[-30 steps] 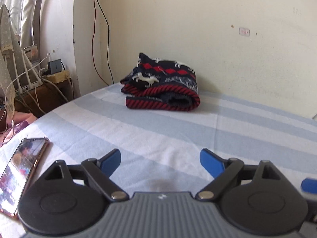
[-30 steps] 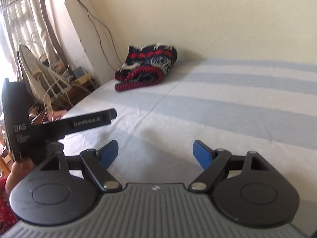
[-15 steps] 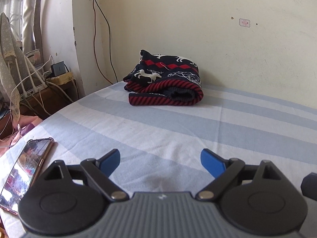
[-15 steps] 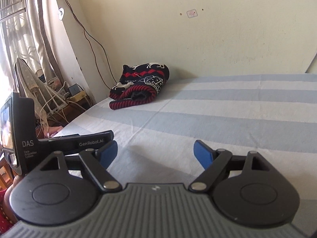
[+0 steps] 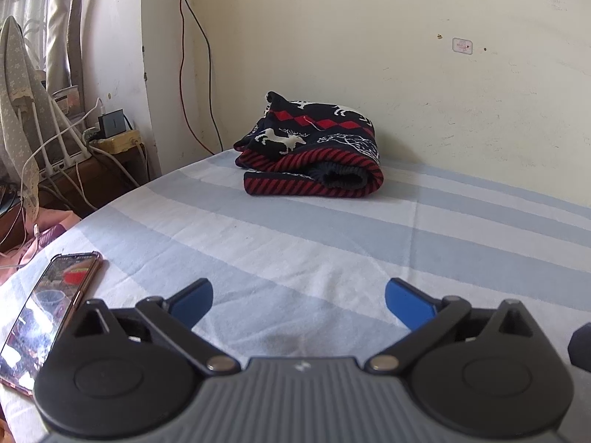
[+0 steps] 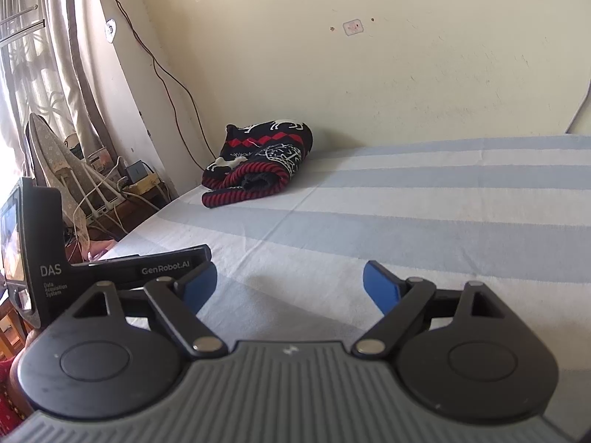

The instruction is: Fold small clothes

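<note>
A small dark knit sweater (image 5: 314, 151) with red diamonds, white deer and a red-striped hem lies folded into a bundle at the far side of the bed, close to the wall. It also shows in the right wrist view (image 6: 260, 164). My left gripper (image 5: 298, 301) is open and empty, low over the bed, well short of the sweater. My right gripper (image 6: 290, 284) is open and empty, also low over the bed and far from the sweater. The left gripper's body (image 6: 110, 269) shows at the left of the right wrist view.
The bed sheet (image 5: 332, 240) has pale blue and white stripes. A phone (image 5: 48, 306) with a lit screen lies near the bed's left edge. Left of the bed are a low shelf with a router, chargers and cables (image 5: 107, 129), and curtains. A cream wall (image 5: 406, 55) backs the bed.
Both grippers have drawn back and tilted up a little, so the sweater sits farther off and more wall shows. Both stay open and empty. The sweater has not moved.
</note>
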The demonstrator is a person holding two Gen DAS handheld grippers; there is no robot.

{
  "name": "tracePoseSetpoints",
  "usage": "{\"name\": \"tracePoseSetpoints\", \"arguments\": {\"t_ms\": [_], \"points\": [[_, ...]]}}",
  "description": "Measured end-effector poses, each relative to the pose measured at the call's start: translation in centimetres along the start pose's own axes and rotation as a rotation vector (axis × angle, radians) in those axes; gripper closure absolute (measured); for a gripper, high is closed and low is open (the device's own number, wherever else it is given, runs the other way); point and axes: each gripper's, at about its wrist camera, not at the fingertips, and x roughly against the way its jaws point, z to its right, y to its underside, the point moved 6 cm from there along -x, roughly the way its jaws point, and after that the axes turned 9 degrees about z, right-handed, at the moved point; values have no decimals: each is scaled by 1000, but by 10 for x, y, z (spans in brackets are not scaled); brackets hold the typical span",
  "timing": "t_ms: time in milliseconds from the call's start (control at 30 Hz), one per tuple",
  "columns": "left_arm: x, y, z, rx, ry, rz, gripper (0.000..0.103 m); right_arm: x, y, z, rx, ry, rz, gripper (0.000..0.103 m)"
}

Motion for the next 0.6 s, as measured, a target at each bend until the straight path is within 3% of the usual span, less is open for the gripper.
{"name": "tracePoseSetpoints", "arguments": {"t_ms": [367, 600], "points": [[6, 1, 3, -31, -18, 27, 0, 1, -2, 3, -14, -1, -1, 14], [4, 2, 8, -49, 32, 17, 0, 1, -2, 3, -15, -1, -1, 14]]}}
